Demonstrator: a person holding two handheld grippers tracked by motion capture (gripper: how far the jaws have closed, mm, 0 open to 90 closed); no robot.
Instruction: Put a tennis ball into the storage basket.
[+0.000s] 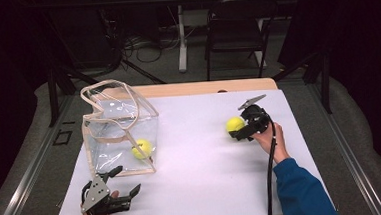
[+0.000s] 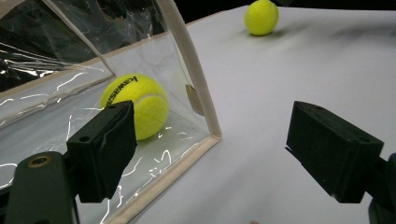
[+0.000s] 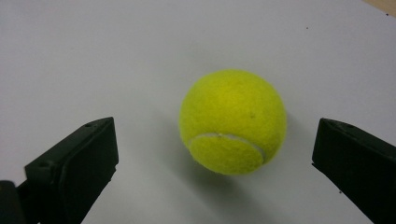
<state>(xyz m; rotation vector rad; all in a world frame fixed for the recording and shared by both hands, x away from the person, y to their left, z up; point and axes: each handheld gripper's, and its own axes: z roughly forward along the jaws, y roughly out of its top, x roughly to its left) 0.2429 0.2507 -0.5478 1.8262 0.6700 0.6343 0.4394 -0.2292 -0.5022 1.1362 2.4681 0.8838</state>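
at the table's near-left corner, about 7 o'clock on the white sheet, the left gripper (image 1: 120,184) rests low with its jaws spread wide and nothing between them. in the left gripper view it (image 2: 210,154) looks toward the near corner of the clear bag (image 1: 119,129), which stands just beyond it at about 9 o'clock, mouth up and open, its cloth-trimmed edge (image 2: 194,70) rising between the jaws. one tennis ball (image 1: 142,148) already lies inside the bag on its floor, close to the near-right corner, seen through the plastic (image 2: 135,105).

moving right, the middle of the table (image 1: 202,162) is bare. at about 3 o'clock the loose ball (image 1: 235,124) sits on the sheet, apart from the bag. the right gripper (image 1: 241,132) is at it, held by the person's hand (image 1: 269,140). in the right gripper view the jaws stand wide open on either side of the ball (image 3: 233,121), the gripper (image 3: 212,168) lined up on it but neither pad touching the felt.

the step in hand looks like the reach for the second ball, just before the grasp. the next move likely calls for pushing the jaws a little farther so the pads flank the ball's widest part, then closing gently, since a round ball can roll or squirt out. after that it would need carrying toward 9 o'clock and over the bag's mouth, and the left gripper may have to steady the floppy rim.
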